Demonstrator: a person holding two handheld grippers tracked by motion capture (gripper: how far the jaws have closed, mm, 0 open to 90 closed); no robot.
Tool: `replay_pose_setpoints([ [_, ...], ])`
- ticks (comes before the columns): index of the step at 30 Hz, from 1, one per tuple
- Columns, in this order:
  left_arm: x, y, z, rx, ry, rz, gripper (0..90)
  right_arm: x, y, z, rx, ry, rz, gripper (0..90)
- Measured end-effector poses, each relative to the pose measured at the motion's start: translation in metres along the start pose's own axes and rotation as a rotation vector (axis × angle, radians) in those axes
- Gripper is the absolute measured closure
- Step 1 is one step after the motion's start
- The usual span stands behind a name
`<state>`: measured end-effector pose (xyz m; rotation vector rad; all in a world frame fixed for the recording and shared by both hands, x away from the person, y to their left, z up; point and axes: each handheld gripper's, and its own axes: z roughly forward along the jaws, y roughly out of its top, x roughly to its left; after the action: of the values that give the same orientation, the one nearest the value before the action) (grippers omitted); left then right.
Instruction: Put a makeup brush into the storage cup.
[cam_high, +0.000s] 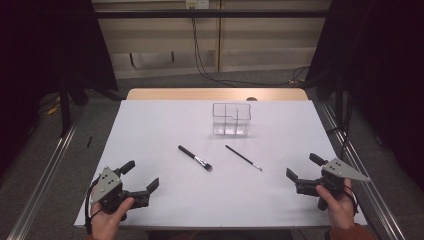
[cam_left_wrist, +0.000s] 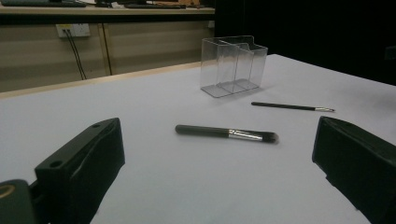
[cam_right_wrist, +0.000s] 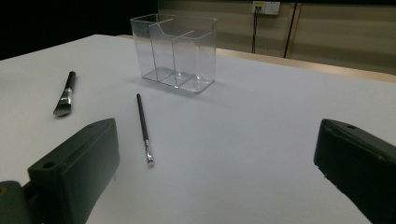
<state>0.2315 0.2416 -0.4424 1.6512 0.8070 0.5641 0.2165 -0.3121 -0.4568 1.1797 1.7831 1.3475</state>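
A clear plastic organizer (cam_high: 230, 119) with several compartments stands upright past the middle of the white table; it is empty. In front of it lie a thick black makeup brush (cam_high: 195, 158) and a thin black brush (cam_high: 243, 158), both flat on the table. My left gripper (cam_high: 141, 176) rests open at the near left corner, nothing between its jaws. My right gripper (cam_high: 303, 168) rests open at the near right. The left gripper view has the thick brush (cam_left_wrist: 226, 133), the thin brush (cam_left_wrist: 292, 107) and the organizer (cam_left_wrist: 233, 65) ahead. The right gripper view has the thin brush (cam_right_wrist: 144, 127), the thick brush (cam_right_wrist: 65, 94) and the organizer (cam_right_wrist: 175, 52).
The white table (cam_high: 150, 130) has a wooden strip (cam_high: 215, 94) along its far edge. Metal rails (cam_high: 45, 175) run along both sides on the floor. Cables hang from a wall socket (cam_high: 196, 4) behind the table.
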Motion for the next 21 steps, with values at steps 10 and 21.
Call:
replay_pose_setpoints([
  [10,0.0010,-0.0005,0.0036,0.033,-0.004,-0.015,2.4,-0.0019,-0.0011,0.0016,0.015,0.016,0.020,0.0],
  [21,-0.0045,0.0019,0.0063,0.066,-0.025,-0.001,3.9,0.0016,-0.0004,0.0049,0.026,0.040,0.007,0.0],
])
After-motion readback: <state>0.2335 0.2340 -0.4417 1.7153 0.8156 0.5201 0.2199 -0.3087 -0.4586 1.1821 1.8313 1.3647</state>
